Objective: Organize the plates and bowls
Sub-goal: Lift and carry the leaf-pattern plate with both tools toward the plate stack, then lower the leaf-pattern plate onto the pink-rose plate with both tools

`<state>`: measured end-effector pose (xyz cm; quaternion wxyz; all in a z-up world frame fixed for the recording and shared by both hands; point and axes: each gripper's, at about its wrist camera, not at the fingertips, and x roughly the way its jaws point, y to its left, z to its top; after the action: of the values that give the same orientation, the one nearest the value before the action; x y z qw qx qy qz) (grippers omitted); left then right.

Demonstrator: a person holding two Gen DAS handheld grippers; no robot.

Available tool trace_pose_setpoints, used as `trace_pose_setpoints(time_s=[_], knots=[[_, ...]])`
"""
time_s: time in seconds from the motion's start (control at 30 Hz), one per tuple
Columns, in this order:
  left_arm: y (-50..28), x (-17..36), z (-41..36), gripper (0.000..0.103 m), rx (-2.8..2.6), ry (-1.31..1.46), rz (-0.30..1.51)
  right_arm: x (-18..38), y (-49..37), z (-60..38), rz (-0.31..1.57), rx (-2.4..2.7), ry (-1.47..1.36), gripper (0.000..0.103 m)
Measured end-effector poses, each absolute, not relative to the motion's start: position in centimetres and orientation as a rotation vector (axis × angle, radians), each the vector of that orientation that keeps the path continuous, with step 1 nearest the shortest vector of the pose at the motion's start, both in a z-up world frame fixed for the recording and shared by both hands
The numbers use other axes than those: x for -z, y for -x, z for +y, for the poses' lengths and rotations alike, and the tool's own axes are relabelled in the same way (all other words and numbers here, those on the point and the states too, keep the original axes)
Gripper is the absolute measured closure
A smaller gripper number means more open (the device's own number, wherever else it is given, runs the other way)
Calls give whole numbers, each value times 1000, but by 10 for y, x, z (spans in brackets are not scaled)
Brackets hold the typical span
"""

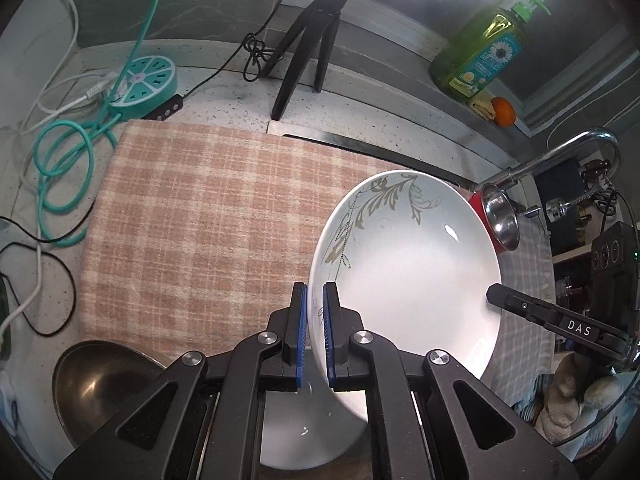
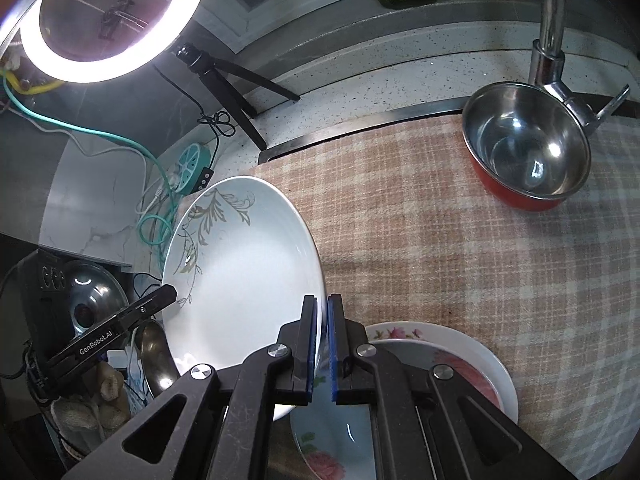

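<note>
A white plate with a grey leaf pattern (image 1: 408, 264) is held tilted above the checked cloth (image 1: 208, 216). My left gripper (image 1: 315, 300) is shut on its left rim. My right gripper (image 2: 322, 312) is shut on its right rim; the plate shows in the right wrist view (image 2: 244, 280). The right gripper's finger (image 1: 532, 312) shows at the plate's far edge in the left view. A white bowl (image 1: 304, 440) lies below the left gripper. Rose-patterned plates (image 2: 472, 364) lie stacked under the right gripper. A steel bowl with a red outside (image 2: 524, 148) stands by the tap.
A dark metal bowl (image 1: 100, 388) sits at the cloth's near left. A tripod (image 1: 312, 40) with a ring light, a teal power hub (image 1: 148, 80) and loose cables stand behind. A faucet (image 2: 552, 32), a soap bottle (image 1: 484, 52) and an orange (image 1: 503, 111) are at the back right.
</note>
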<state>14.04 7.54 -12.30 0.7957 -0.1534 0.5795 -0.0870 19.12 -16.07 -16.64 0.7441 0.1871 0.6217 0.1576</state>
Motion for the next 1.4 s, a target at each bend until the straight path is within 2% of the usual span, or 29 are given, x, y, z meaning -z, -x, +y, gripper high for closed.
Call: trace_pose_setpoints(time_s=[1.4], knots=[[-65,139,-21,97,214,338,1261,174,-102,-261,1378,-301,-432,98]])
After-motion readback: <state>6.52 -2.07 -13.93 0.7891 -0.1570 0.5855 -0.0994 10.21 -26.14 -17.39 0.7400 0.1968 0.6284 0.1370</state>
